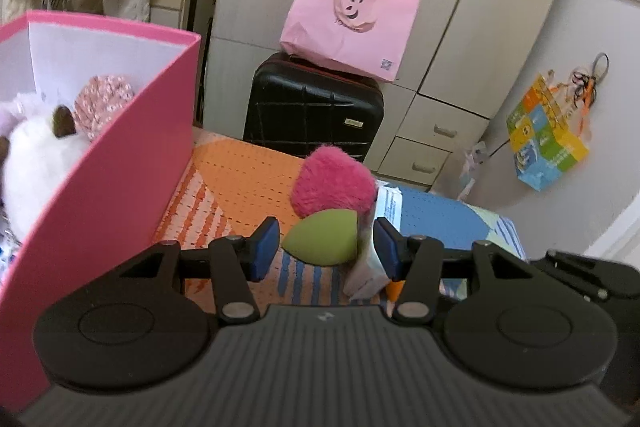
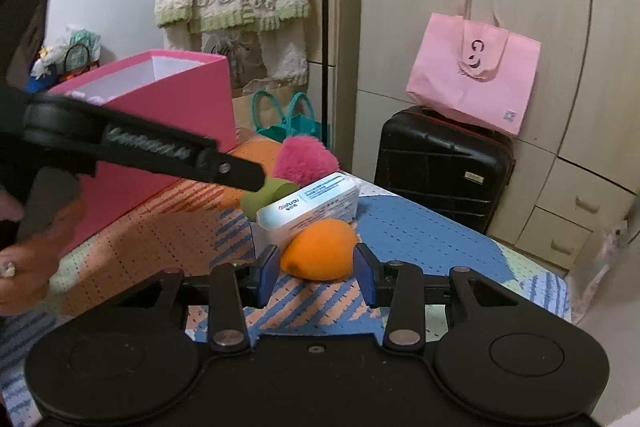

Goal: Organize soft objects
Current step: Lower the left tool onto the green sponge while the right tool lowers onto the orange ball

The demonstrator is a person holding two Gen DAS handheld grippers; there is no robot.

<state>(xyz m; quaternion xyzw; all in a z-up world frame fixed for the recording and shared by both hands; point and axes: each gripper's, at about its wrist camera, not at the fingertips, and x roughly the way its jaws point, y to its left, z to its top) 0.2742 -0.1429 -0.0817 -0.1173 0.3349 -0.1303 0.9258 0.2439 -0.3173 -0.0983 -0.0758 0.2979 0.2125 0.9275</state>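
A green egg-shaped sponge (image 1: 320, 237) lies on the patterned bedspread (image 1: 240, 179), in front of a fluffy magenta puff (image 1: 332, 179). My left gripper (image 1: 326, 247) is open around the green sponge, with small gaps at both blue pads and a white tissue pack (image 1: 366, 271) against the right pad. An orange egg-shaped sponge (image 2: 320, 251) lies in front of the tissue pack (image 2: 308, 203). My right gripper (image 2: 317, 269) flanks it, pads very close to its sides, and the sponge is not squeezed. The left gripper's finger (image 2: 240, 177) reaches the green sponge (image 2: 264, 197) beside the puff (image 2: 306, 161).
An open pink box (image 1: 120, 131) on the left holds a white plush toy (image 1: 40, 155) and a floral item (image 1: 102, 103). Beyond the bed stand a black suitcase (image 2: 444, 163) with a pink bag (image 2: 472, 67) on top, and wardrobes. A hand (image 2: 24, 259) holds the left gripper.
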